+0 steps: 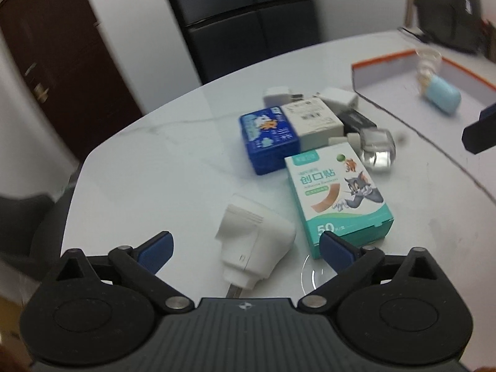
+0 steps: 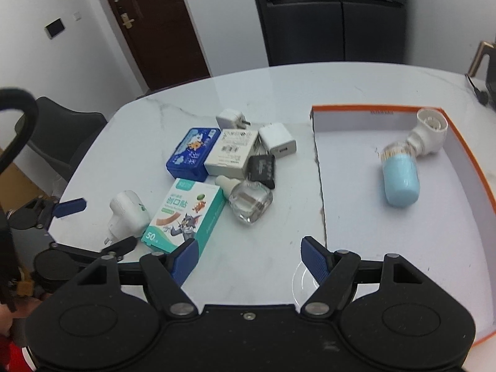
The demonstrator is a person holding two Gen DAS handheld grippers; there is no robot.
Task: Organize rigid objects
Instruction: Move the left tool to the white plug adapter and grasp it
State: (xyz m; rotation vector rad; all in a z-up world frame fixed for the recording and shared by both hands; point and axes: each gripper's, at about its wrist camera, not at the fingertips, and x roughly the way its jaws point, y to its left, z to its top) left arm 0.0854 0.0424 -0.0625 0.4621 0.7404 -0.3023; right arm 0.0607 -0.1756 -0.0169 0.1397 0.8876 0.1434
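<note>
My left gripper (image 1: 245, 248) is open and empty, its jaws on either side of a white plug-in device (image 1: 254, 245) that lies on the white table; the device also shows in the right wrist view (image 2: 127, 214). A teal bandage box (image 1: 338, 198) (image 2: 183, 217) lies just right of it. Behind lie a blue tin (image 1: 268, 138) (image 2: 193, 152), a white box (image 1: 313, 117) (image 2: 232, 153), white chargers (image 2: 277, 142), a black card (image 2: 263, 170) and a clear glass bottle (image 1: 376, 147) (image 2: 248, 201). My right gripper (image 2: 248, 257) is open and empty above the table's front.
An orange-rimmed box lid (image 2: 465, 142) on the right holds a light blue container (image 2: 400, 179) and a white plug-in part (image 2: 429, 136). A dark chair (image 2: 62, 133) stands at the table's left. A black fridge (image 2: 334, 15) and brown door (image 2: 155, 24) stand behind.
</note>
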